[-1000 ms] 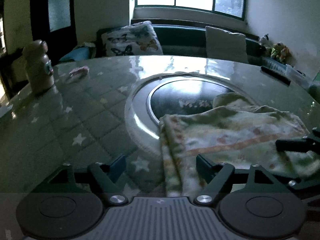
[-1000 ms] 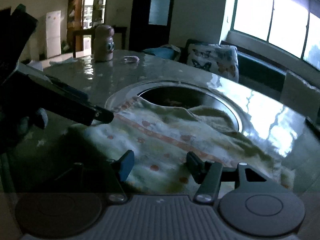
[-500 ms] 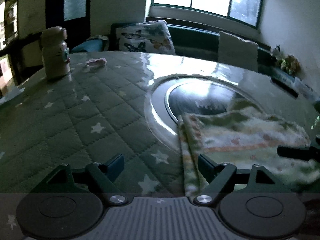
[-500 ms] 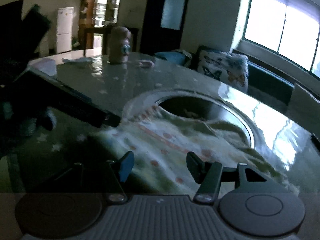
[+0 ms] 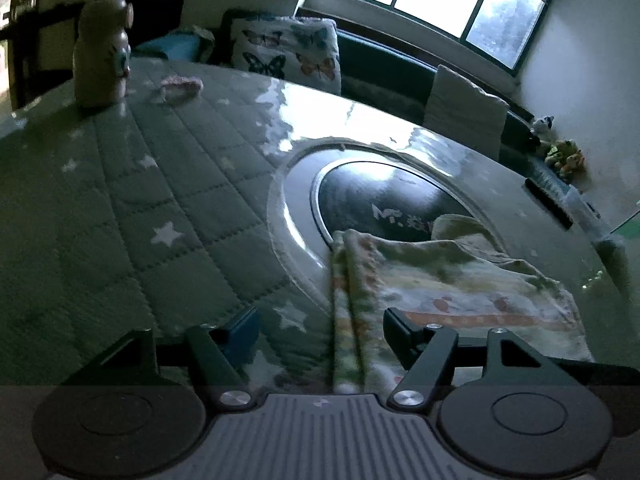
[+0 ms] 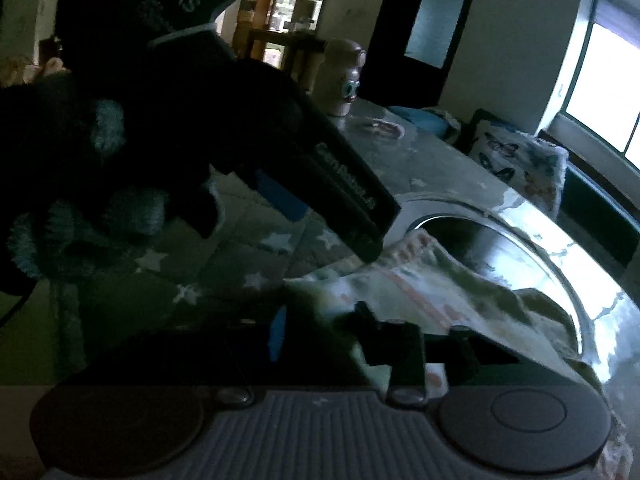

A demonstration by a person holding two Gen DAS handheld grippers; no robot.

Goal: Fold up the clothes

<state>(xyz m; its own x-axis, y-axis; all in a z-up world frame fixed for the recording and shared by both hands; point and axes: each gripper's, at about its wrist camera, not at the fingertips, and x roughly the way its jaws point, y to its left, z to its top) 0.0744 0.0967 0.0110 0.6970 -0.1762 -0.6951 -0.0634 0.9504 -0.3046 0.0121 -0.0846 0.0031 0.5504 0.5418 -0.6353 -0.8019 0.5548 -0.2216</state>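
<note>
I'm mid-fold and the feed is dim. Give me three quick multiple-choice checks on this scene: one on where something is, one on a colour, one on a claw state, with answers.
1. Where does the garment lie?
A. On the bench under the window
B. Partly over the round inset in the table
C. Next to the mascot bottle

2. What colour are the stars on the quilted table cover?
A. White
B. Red
C. Black

3. How does the left claw stand?
A. Shut on the garment
B. Shut on nothing
C. Open, straddling the garment's folded edge

Answers: 1 B, cloth overlaps the ring's near rim. 2 A, pale stars on grey-green quilting. 3 C, fingers wide apart either side of the edge.
</note>
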